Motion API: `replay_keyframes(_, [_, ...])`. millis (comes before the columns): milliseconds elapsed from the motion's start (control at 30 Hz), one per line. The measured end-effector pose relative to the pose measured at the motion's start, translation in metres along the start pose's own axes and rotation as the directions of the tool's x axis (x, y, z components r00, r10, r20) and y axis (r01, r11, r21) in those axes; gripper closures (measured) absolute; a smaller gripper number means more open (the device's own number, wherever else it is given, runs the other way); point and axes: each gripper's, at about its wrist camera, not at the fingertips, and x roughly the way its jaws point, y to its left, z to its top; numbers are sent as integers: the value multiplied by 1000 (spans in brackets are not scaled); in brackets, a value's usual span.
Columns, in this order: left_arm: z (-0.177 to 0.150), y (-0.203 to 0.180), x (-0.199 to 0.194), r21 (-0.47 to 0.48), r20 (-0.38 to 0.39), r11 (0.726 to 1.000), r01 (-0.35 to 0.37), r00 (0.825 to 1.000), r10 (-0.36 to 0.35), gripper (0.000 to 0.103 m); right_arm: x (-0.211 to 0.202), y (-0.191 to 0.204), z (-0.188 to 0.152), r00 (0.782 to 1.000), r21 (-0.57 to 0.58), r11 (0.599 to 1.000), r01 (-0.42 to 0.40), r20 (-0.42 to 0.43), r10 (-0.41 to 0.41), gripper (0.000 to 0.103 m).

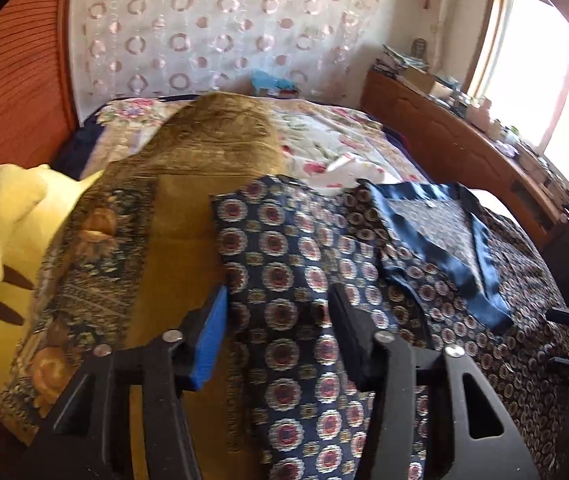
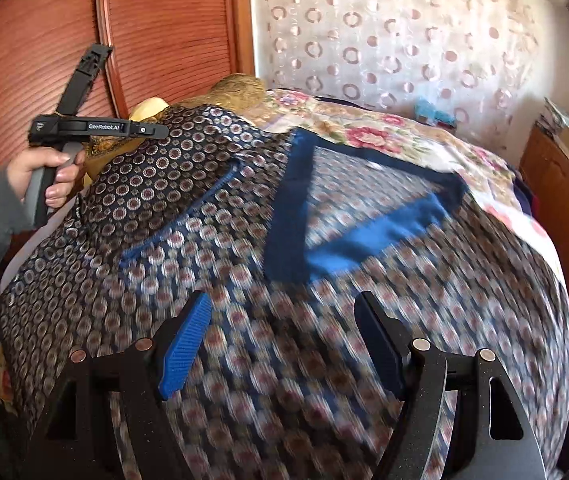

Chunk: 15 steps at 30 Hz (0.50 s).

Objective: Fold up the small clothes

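Mostly the patterned shirt (image 2: 212, 208) lay spread flat on the bed (image 2: 424, 136), its blue collar (image 2: 296, 200) at 12 o'clock from the right gripper (image 2: 284, 340). Only its left edge looked turned over, so most folding seemed left. Both the right gripper and the left gripper (image 1: 280, 332) had their jaws apart, holding nothing. A yellow plush toy (image 1: 8, 216) sat at 9 o'clock.

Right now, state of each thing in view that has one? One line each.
Patterned shirt: spread flat on the bed, collar lying open, not yet folded.
Left tongs: open, over the shirt's left edge, holding nothing.
Right tongs: open, above the shirt, holding nothing.
Yellow plush toy: lying at the bed's left side, partly under the brown blanket.
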Motion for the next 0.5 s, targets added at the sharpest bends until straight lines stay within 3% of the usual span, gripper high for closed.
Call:
replay_keyframes(33, [1, -2, 1, 10, -6, 1000, -4, 1000, 4, 61, -9, -5, -8, 1000, 20, 1000, -8, 6, 7, 27])
replay_keyframes(100, [4, -9, 4, 39, -18, 999, -26, 999, 27, 84, -22, -12, -21, 1000, 39, 999, 1, 17, -2, 27])
replay_keyframes(200, [9, -13, 0, 48, -6, 998, -38, 999, 39, 98, -44, -25, -36, 999, 68, 997, 37, 31, -40, 27])
replay_keyframes(367, [24, -7, -31, 24, 127, 985, -169, 978, 165, 99, -69, -41, -57, 995, 118, 989, 88, 41, -94, 27])
replay_keyframes(500, [30, -1, -40, 22, 128, 984, -179, 976, 175, 99, -87, -47, -68, 993, 150, 984, 99, 56, -108, 27])
